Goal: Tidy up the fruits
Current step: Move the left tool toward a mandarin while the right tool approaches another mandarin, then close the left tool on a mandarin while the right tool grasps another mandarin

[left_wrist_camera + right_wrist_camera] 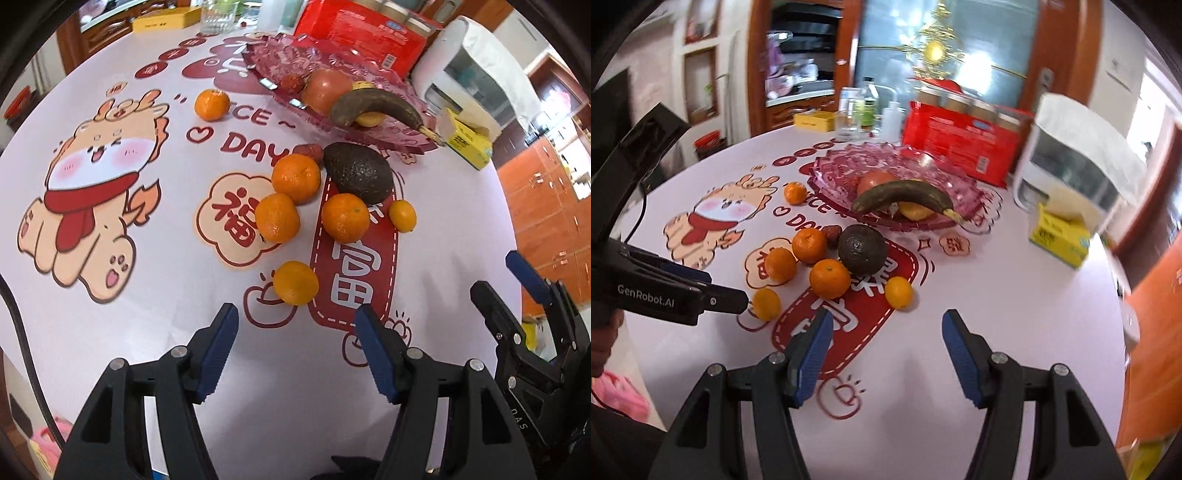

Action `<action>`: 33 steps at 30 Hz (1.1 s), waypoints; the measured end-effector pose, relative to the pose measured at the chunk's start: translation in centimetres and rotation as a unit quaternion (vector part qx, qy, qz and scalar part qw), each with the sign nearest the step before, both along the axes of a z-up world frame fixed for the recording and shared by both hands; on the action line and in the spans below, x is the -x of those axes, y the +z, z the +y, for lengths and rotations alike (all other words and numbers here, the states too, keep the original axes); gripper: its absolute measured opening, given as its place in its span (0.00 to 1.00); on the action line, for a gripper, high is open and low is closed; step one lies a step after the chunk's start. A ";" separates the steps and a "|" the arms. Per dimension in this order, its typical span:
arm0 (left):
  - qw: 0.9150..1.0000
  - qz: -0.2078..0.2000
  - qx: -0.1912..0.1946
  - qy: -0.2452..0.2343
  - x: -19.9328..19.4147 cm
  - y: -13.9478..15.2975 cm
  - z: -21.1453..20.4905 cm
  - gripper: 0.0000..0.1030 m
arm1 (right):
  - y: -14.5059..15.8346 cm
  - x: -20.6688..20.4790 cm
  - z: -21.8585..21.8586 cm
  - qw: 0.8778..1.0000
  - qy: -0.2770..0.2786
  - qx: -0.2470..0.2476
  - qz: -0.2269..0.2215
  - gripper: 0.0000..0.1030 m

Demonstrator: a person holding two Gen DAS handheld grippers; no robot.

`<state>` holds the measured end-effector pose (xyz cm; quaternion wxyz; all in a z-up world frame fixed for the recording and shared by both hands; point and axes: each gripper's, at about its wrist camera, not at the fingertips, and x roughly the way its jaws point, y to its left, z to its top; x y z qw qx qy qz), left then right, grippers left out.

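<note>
Several mandarins lie loose on the printed tablecloth around a dark avocado [358, 171] [861, 248]. The nearest mandarin [295, 282] [766, 302] sits just ahead of my left gripper [297, 310], which is open and empty. In the right wrist view the left gripper [738, 295] reaches in from the left edge, its tip beside that mandarin. My right gripper [886, 317] [498, 275] hovers open and empty, short of a small orange fruit [898, 292]. Behind, a pink glass plate [332, 59] [923, 158] holds a blackened banana [376, 105] [901, 194] and a red round fruit [325, 90].
One mandarin [211, 104] lies apart at the left of the plate, and a red date [308, 151] lies beside the avocado. A red package [960, 140], a white cloth-covered container [1071, 166], a yellow box [1058, 236] and glassware [849, 118] stand behind. The round table's edge curves close on the right.
</note>
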<state>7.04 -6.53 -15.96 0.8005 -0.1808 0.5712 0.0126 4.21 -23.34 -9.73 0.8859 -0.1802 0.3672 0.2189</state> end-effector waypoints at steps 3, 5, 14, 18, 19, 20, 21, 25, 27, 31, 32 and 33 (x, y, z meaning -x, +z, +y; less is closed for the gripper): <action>1.000 0.017 -0.001 0.014 -0.5 -1.1 -0.4 0.63 | -0.4 -0.9 -0.2 1.000 0.016 0.006 -0.011 0.60; 0.999 0.024 -0.001 0.024 -0.8 -1.7 -0.6 0.63 | -0.8 -1.7 -0.3 1.000 0.023 0.009 -0.017 0.60; 0.998 0.038 -0.016 0.055 -2.9 -3.3 -1.6 0.58 | -3.1 -5.4 0.2 0.999 0.044 0.015 -0.022 0.60; 0.997 0.044 -0.018 0.063 -4.0 -3.9 -1.7 0.54 | -4.7 -6.7 0.9 0.998 0.054 0.018 -0.014 0.58; 0.997 0.045 -0.019 0.064 -4.3 -4.1 -1.8 0.53 | -5.1 -7.0 1.1 0.998 0.057 0.018 -0.008 0.56; 0.997 0.047 -0.019 0.065 -4.5 -4.2 -1.8 0.50 | -5.6 -7.3 1.2 0.998 0.059 0.019 -0.002 0.53; 0.996 0.050 -0.019 0.066 -4.7 -4.4 -1.9 0.47 | -6.1 -7.5 1.3 0.998 0.059 0.022 0.004 0.51; 0.995 0.057 -0.010 0.076 -5.5 -4.9 -1.8 0.41 | -7.5 -8.1 1.4 0.998 0.052 0.030 0.017 0.44; 0.995 0.063 -0.003 0.082 -5.8 -5.2 -1.7 0.36 | -8.0 -8.3 1.3 0.998 0.053 0.027 0.027 0.39; 0.994 0.068 -0.002 0.088 -6.3 -5.8 -1.6 0.31 | -8.5 -8.8 1.4 0.997 0.057 0.020 0.042 0.35; 0.994 0.069 -0.001 0.089 -6.4 -5.9 -1.6 0.31 | -8.6 -8.9 1.5 0.997 0.058 0.017 0.044 0.32; 0.993 0.070 0.000 0.090 -6.4 -5.9 -1.5 0.31 | -8.7 -9.0 1.5 0.997 0.058 0.015 0.047 0.31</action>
